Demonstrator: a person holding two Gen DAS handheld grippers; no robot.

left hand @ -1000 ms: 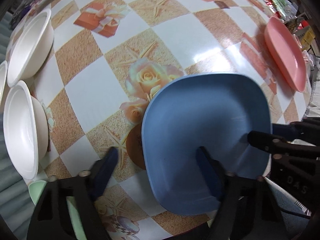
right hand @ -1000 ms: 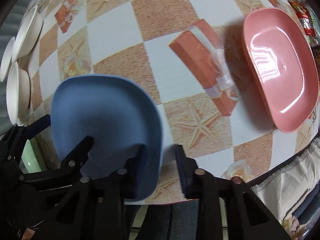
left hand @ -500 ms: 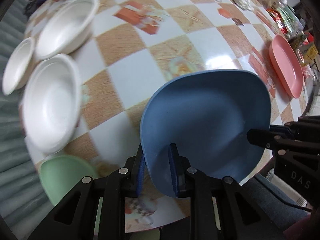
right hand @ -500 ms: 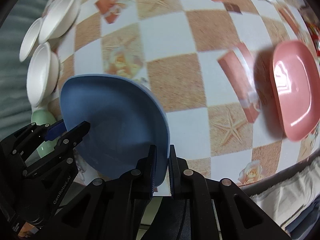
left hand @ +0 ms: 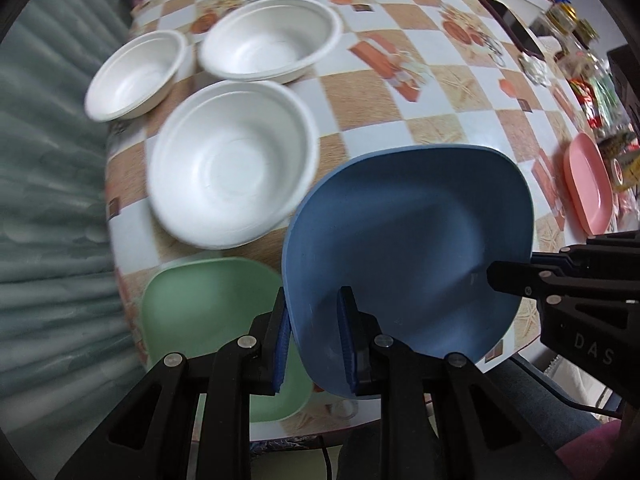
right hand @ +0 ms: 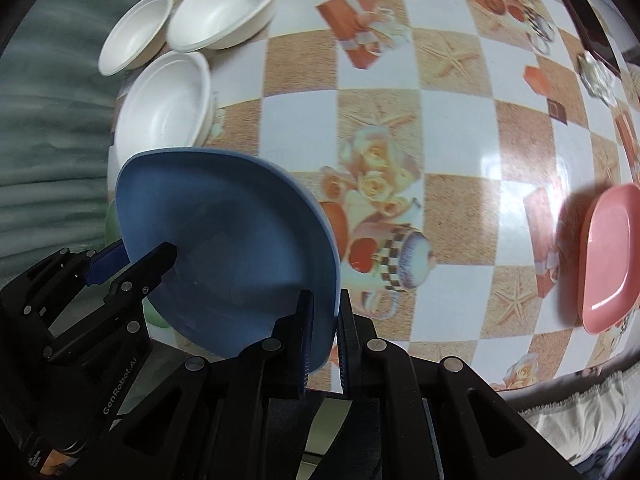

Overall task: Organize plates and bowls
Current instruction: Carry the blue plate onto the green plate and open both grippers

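Note:
A blue square plate (left hand: 408,240) (right hand: 228,240) hangs above the table, held by both grippers. My left gripper (left hand: 314,322) is shut on its left rim, and my right gripper (right hand: 326,320) is shut on its right rim. The right gripper (left hand: 516,276) also shows at the plate's right edge in the left wrist view, and the left gripper (right hand: 132,260) shows at the left in the right wrist view. A green plate (left hand: 200,312) lies on the table partly under the blue one. Three white bowls (left hand: 232,164) (left hand: 272,40) (left hand: 136,74) sit at the left. A pink plate (left hand: 588,184) (right hand: 612,256) lies far right.
The table wears a checked cloth (right hand: 400,80) printed with roses and starfish. A grey-green curtain (left hand: 48,200) hangs past the left edge. Jars, packets and a dark tray (left hand: 512,24) crowd the far right corner. The near table edge runs just under the grippers.
Both grippers closed on the blue plate's rims and lifted it off the table, carrying it left toward the bowls. The green plate has come into view beneath it.

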